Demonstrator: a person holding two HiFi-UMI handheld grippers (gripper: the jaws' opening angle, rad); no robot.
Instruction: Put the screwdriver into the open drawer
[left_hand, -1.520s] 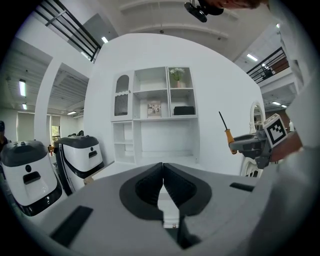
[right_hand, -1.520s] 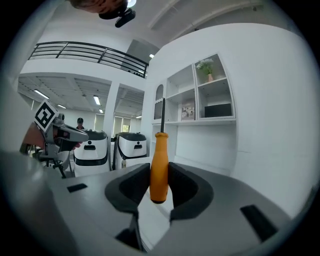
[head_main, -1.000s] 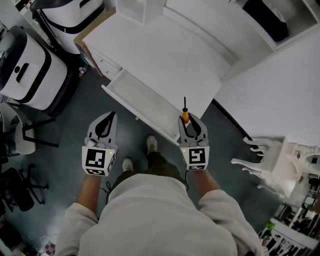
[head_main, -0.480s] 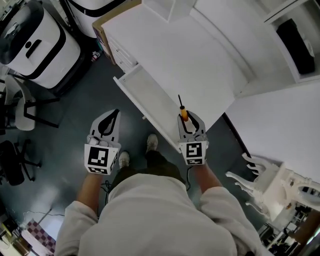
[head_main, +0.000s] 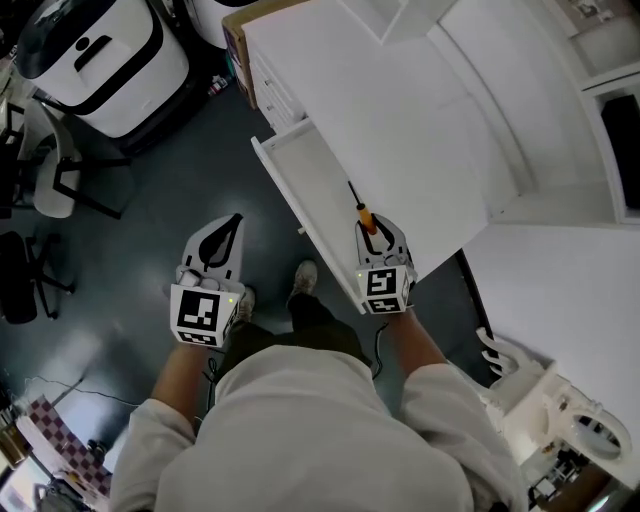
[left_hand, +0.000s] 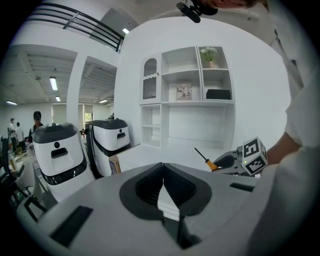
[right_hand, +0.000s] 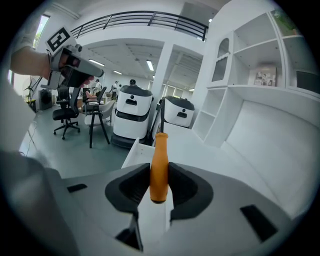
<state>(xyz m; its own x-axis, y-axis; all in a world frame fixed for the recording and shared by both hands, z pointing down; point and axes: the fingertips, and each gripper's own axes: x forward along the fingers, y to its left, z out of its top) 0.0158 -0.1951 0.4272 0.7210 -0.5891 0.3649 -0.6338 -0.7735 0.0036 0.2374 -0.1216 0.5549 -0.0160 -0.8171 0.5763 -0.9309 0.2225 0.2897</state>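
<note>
My right gripper (head_main: 375, 235) is shut on the orange handle of a screwdriver (head_main: 362, 213), whose thin dark shaft points away from me over the open white drawer (head_main: 305, 185). In the right gripper view the orange handle (right_hand: 159, 167) stands pinched between the two dark pads, with the drawer (right_hand: 131, 155) below and ahead of it. My left gripper (head_main: 222, 232) hangs over the dark floor to the left of the drawer; its jaws are shut with nothing in them, as the left gripper view (left_hand: 162, 192) shows.
The drawer juts out of a white desk (head_main: 420, 130) with a cardboard-brown side. Two large white-and-black machines (head_main: 110, 60) stand on the floor at the upper left, with black office chairs (head_main: 25, 270) at the left edge. My feet (head_main: 303, 285) are just below the drawer front.
The right gripper has sunk and moved with the screwdriver over the drawer's near end. The left gripper has shifted only slightly. The head view has swung, so the desk now lies further up and right.
</note>
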